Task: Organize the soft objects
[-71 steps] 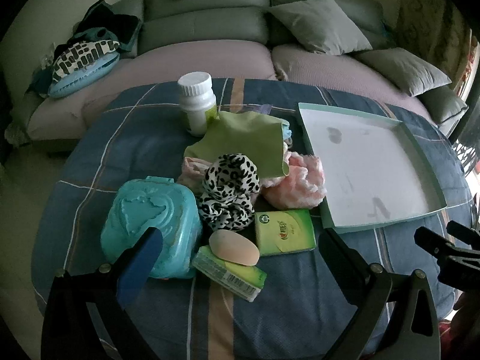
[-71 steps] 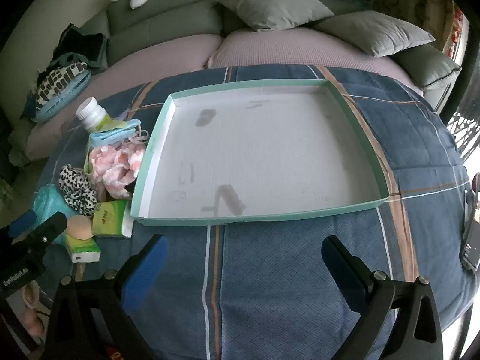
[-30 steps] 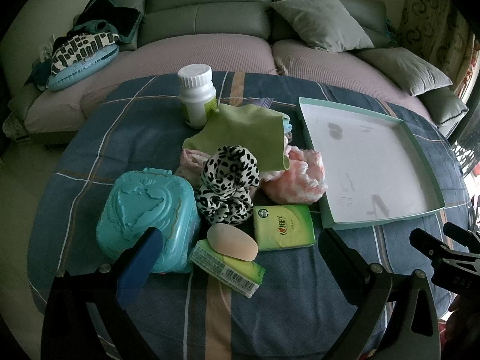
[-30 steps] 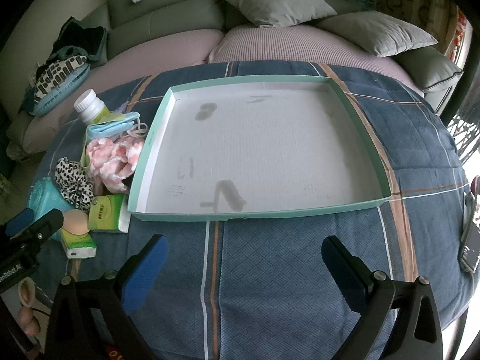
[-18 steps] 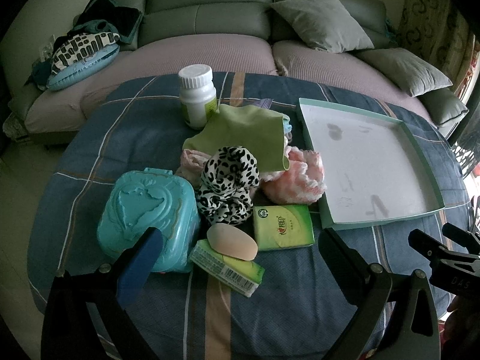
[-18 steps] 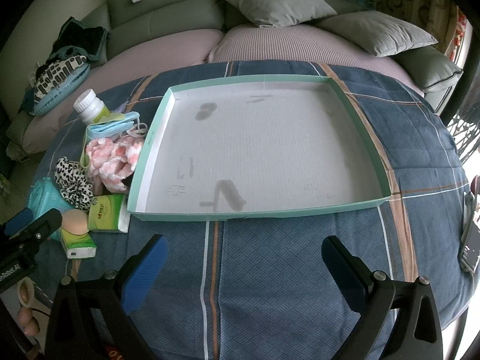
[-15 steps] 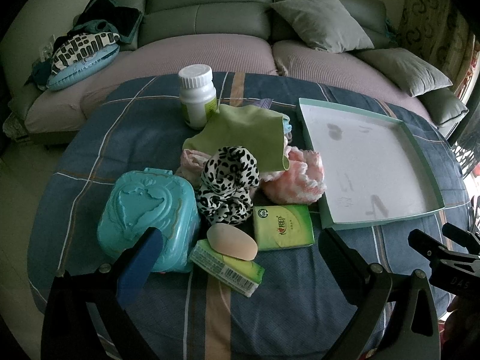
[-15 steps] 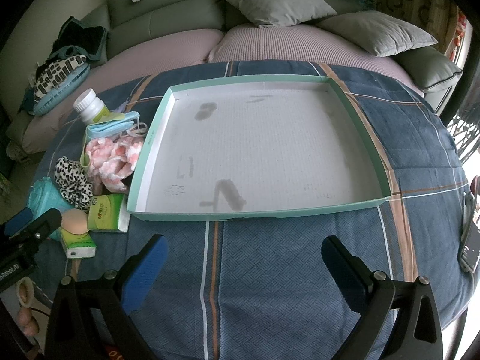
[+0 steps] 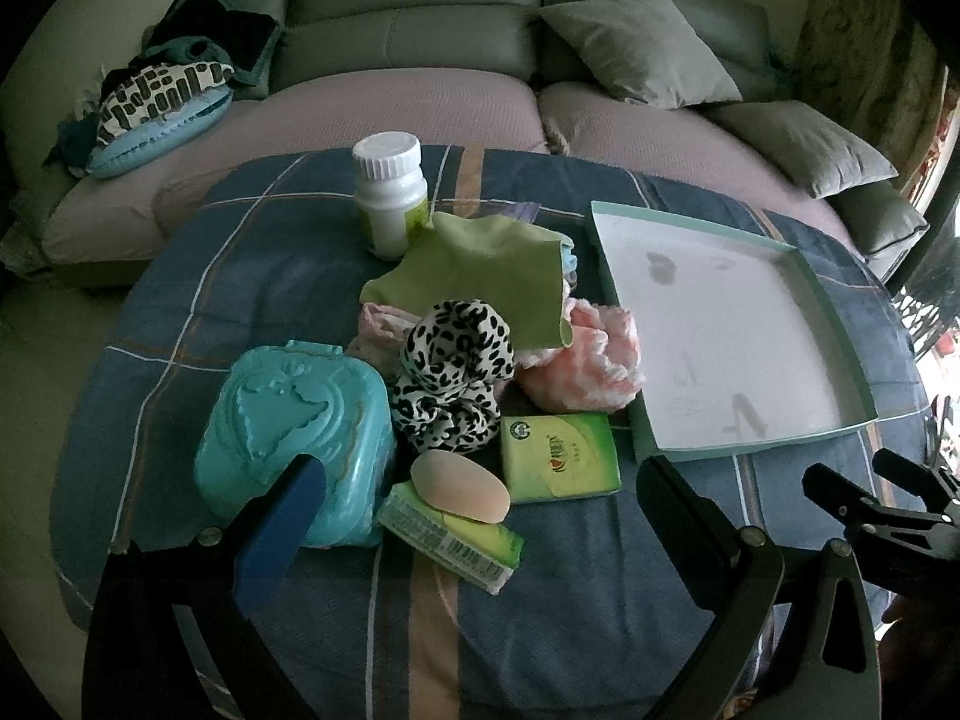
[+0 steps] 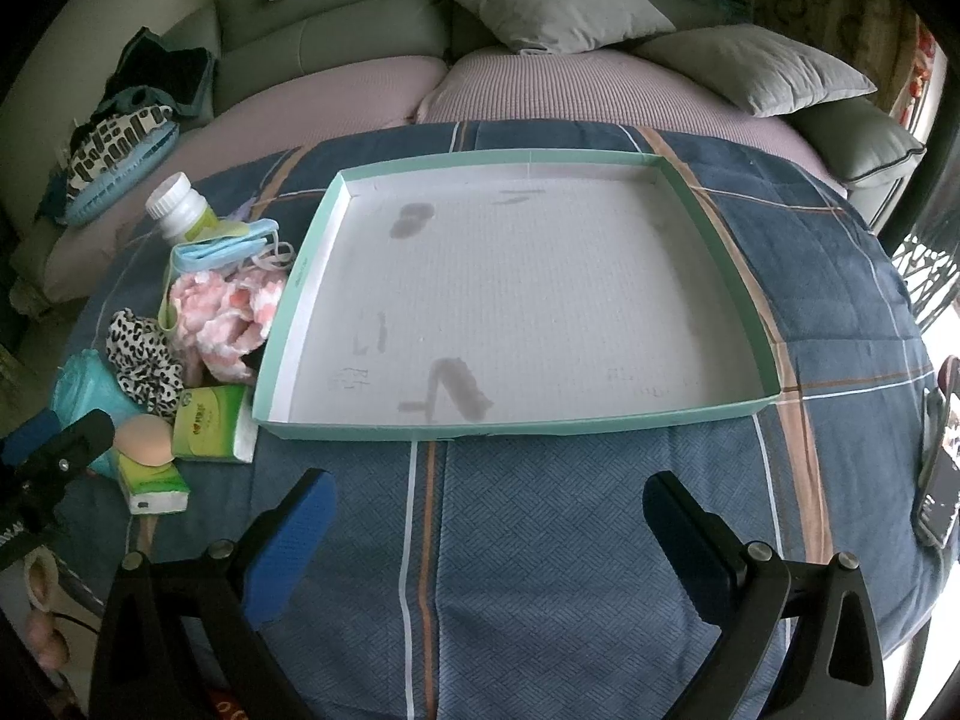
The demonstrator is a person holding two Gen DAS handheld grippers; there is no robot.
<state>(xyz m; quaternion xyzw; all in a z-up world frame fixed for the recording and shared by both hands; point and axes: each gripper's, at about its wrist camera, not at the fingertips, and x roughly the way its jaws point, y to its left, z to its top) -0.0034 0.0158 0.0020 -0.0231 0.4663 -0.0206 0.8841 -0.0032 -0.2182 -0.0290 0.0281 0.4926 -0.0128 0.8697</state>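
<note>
A pile sits on the blue plaid table: a leopard-print scrunchie [image 9: 451, 373], a green cloth [image 9: 480, 273], a pink fluffy piece [image 9: 585, 369], a peach sponge [image 9: 459, 486] on a green tissue pack [image 9: 447, 534], and a second tissue pack [image 9: 561, 455]. A blue face mask [image 10: 219, 249] lies at the pile's far side. The shallow tray [image 10: 720, 240] with a teal rim stands empty. My left gripper [image 9: 480, 534] hovers open just short of the sponge. My right gripper [image 10: 489, 534] is open over bare cloth in front of the tray.
A teal plastic case [image 9: 288, 432] lies left of the pile, and a white pill bottle [image 9: 390, 195] stands behind it. A phone [image 10: 939, 480] rests at the table's right edge. A sofa with grey cushions [image 9: 630, 48] curves behind the table.
Since 2.4 s ago both views have drawn back slightly from the table; over the last second nothing has visibly moved. Both grippers stay open.
</note>
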